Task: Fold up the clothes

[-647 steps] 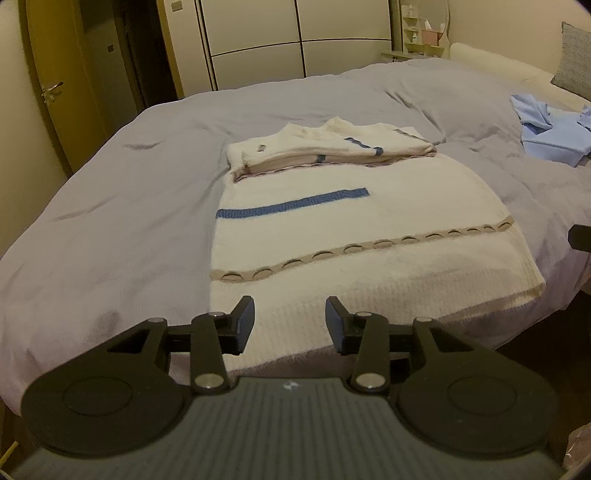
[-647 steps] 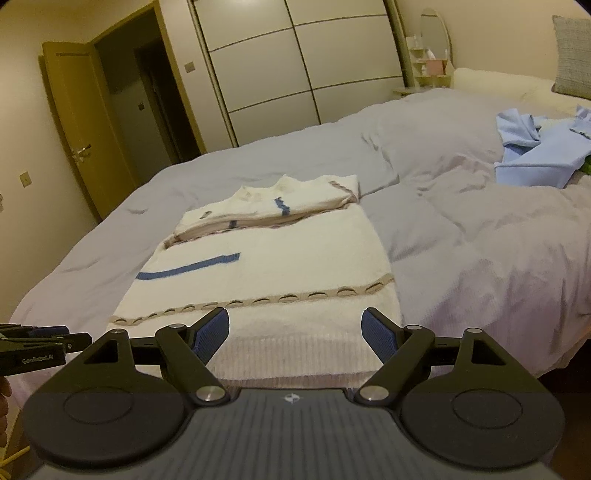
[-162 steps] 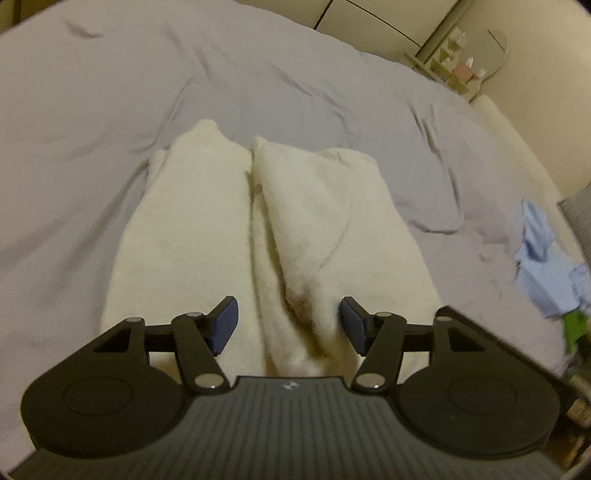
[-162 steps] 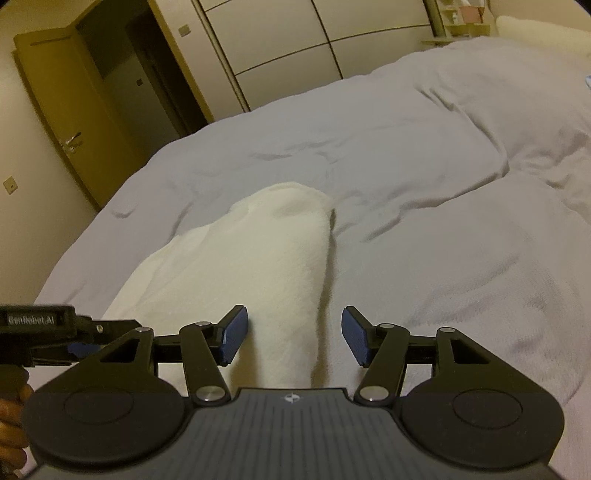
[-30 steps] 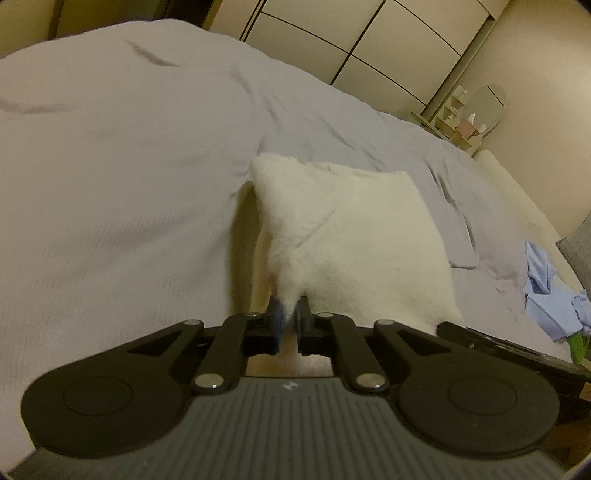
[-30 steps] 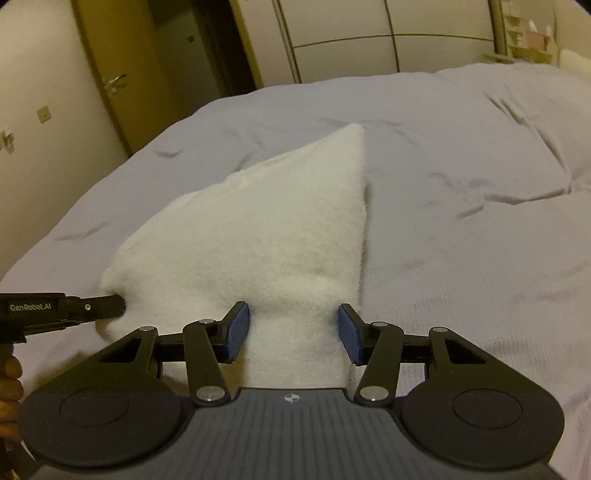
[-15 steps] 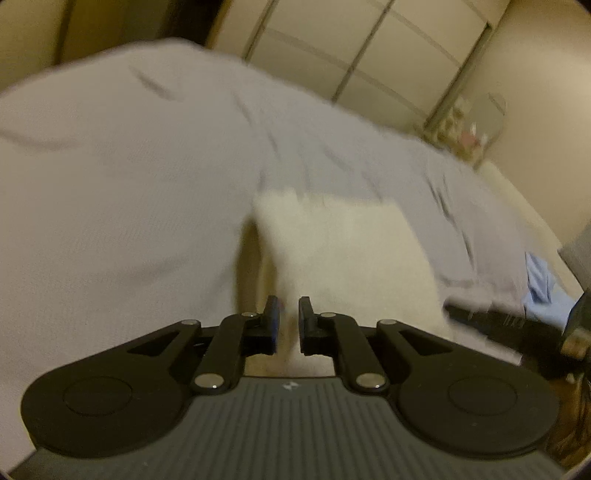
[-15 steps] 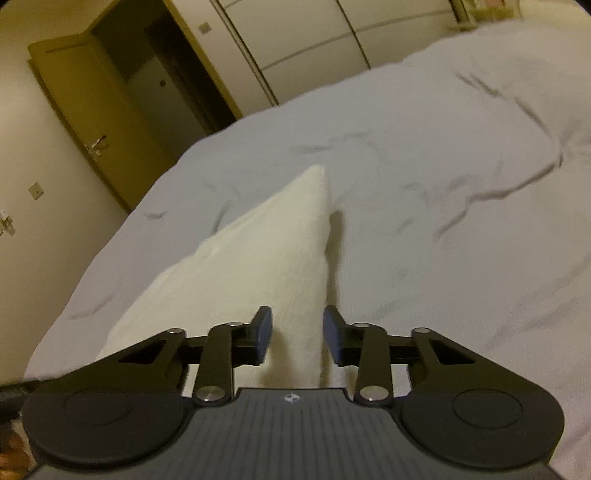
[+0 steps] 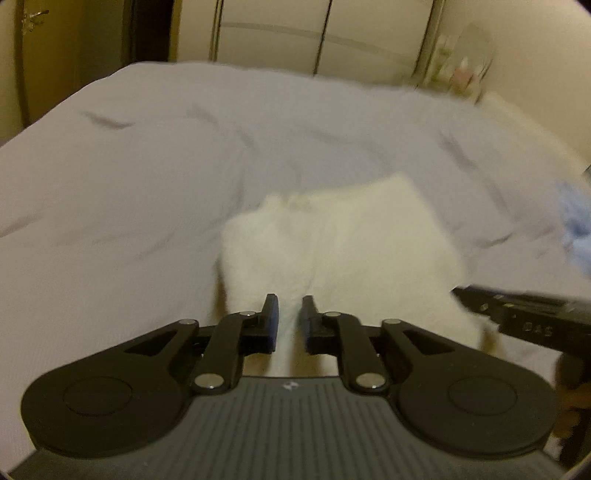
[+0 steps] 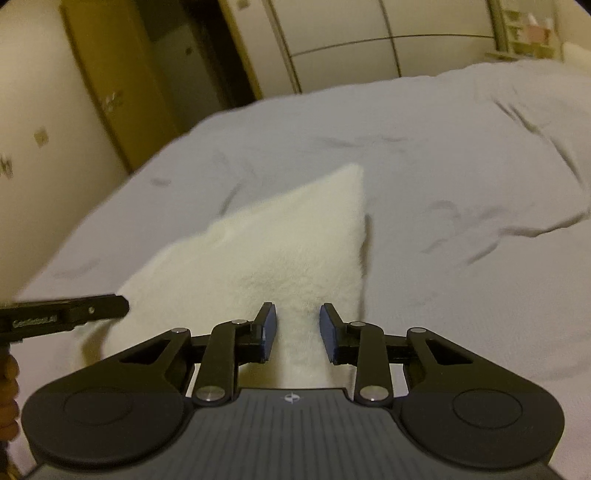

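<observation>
the folded cream sweater [image 9: 343, 254] lies on the grey duvet [image 9: 129, 192], a thick fleecy block with its near edge running under both tools. in the left wrist view it sits at the centre and spreads toward 1 o'clock, and its near left corner reaches down into the narrow slot between the jaws of the left gripper [image 9: 290, 319]. those jaws are opening, with a slim gap between them; cream fabric shows in the gap, but whether the pads press it cannot be told through the blur.

in the right wrist view the sweater [image 10: 266, 258] tapers to a point at 12 o'clock, and its near right corner passes between the jaws of the right gripper [image 10: 298, 330]. these jaws stand partly apart with the cloth between them; whether the pads bite on it i cannot tell.

the left tool enters that view at 9 o'clock, its tip at the sweater's left corner. a blue garment [image 9: 576, 221] lies on the duvet at 3 o'clock in the left view. wardrobe doors [image 10: 369, 33] stand behind the bed at 12 o'clock.
</observation>
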Tool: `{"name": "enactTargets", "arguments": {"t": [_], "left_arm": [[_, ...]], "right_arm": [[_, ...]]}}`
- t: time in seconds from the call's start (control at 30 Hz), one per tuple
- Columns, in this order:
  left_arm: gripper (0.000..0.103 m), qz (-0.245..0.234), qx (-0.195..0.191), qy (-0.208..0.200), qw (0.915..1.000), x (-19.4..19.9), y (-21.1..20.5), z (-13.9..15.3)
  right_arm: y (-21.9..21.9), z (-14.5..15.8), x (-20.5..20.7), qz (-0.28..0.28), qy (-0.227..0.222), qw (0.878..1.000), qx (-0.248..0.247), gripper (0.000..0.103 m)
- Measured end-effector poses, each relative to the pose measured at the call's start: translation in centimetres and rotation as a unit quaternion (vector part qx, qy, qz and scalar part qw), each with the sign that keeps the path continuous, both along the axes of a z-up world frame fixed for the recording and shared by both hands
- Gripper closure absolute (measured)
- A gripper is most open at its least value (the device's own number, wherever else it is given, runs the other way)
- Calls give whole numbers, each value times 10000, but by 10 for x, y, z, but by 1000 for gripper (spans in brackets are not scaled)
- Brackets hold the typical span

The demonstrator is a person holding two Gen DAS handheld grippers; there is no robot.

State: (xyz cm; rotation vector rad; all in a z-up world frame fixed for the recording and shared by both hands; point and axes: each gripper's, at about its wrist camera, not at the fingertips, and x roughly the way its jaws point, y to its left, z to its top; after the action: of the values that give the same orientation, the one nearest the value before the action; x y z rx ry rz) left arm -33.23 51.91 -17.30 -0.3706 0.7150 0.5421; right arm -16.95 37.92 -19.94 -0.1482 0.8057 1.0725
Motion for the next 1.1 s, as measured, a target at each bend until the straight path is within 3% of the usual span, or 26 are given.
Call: {"name": "enactTargets", "arguments": {"t": [0.1,0.23,0.47,0.67,0.8,0.93,1.03,1.1], "left_arm": [[86,158,-83,-110,9998,-9,6,-18],[85,212,-226,-69,9995,-9,10,-13],[85,223,303,282,9989,-7,-18,22],[85,215,554,382,9975,-2,-25,32],[84,200,630,661,9956,8,-23,19],[73,206,679,745,9947,9,-17,-2],[73,255,655,678,9952,5,-17,2],[75,309,708,606,9952,-2,-21,9]], "right_arm": [[15,-11,-8,184,-205,9993,-250,70],[14,-10,-7,222,-154,9993,-259,70],[-18,15,-9,-110,-308,9988,357,70],[-9,27,-15,228,-460,9976,468,69],[2,12,-21,405,-465,9980,101,70],[15,-5,-27,521,-671,9950,-523,70],[17,1,-28,547,-727,9943,-550,70],[3,9,-24,471,-597,9969,-197,70]]}}
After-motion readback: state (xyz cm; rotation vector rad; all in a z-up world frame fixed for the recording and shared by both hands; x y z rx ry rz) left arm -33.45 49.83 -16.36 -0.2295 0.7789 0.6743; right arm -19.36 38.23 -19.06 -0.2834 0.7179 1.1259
